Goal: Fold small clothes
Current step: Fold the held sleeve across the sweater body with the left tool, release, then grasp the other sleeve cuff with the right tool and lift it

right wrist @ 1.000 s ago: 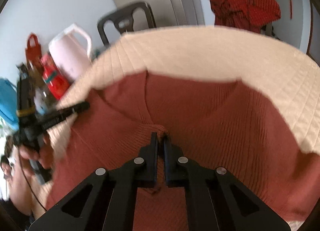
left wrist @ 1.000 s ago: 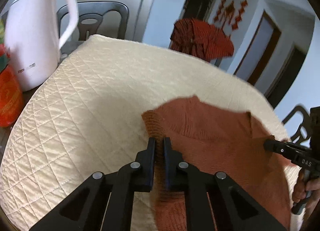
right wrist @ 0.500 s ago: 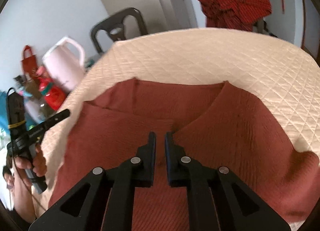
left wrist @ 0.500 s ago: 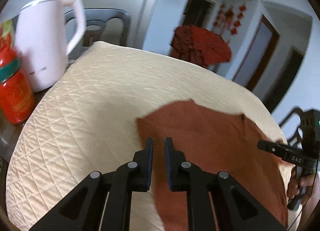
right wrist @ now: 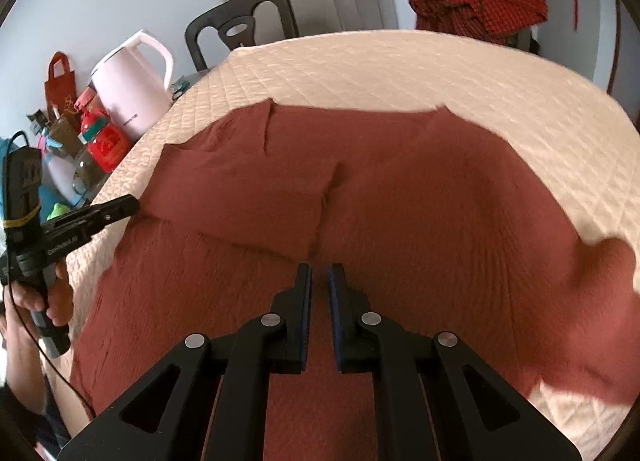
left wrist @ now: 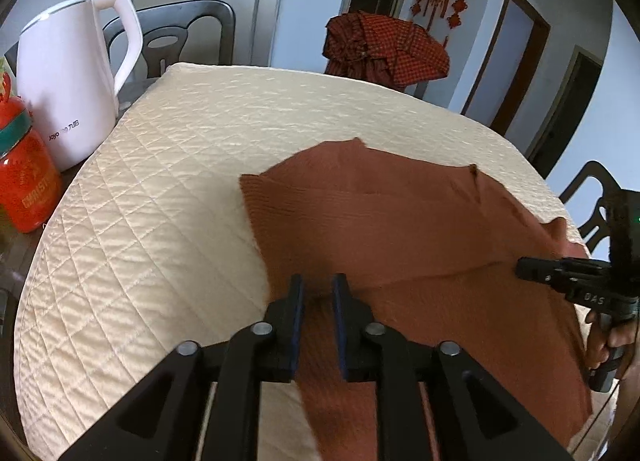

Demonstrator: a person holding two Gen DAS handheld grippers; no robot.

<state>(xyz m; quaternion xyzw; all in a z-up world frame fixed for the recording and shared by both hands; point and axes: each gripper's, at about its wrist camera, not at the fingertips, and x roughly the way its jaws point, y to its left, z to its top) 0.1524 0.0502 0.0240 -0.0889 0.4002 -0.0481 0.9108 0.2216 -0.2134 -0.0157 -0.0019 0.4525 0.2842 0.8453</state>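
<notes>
Rust-red knitted garment (left wrist: pixel 400 229) lies spread on the cream quilted cover (left wrist: pixel 168 189), toward its near edge, one sleeve folded across the body. Beyond the cover's left edge stand a red jar (left wrist: pixel 24 181) and a white kettle (left wrist: pixel 68 73). Left gripper (left wrist: pixel 318 289) has just been opening, with nothing clamped. Right gripper (right wrist: pixel 319 277) hovers over the knit, its pads a narrow slit apart, gripping nothing.

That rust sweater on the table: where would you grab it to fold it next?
Probably the loose right edge of the sweater, where a lifted corner stands off the quilt. Come in from the right, low; raised cloth lets a jaw slip under. Elsewhere it lies flat.
</notes>
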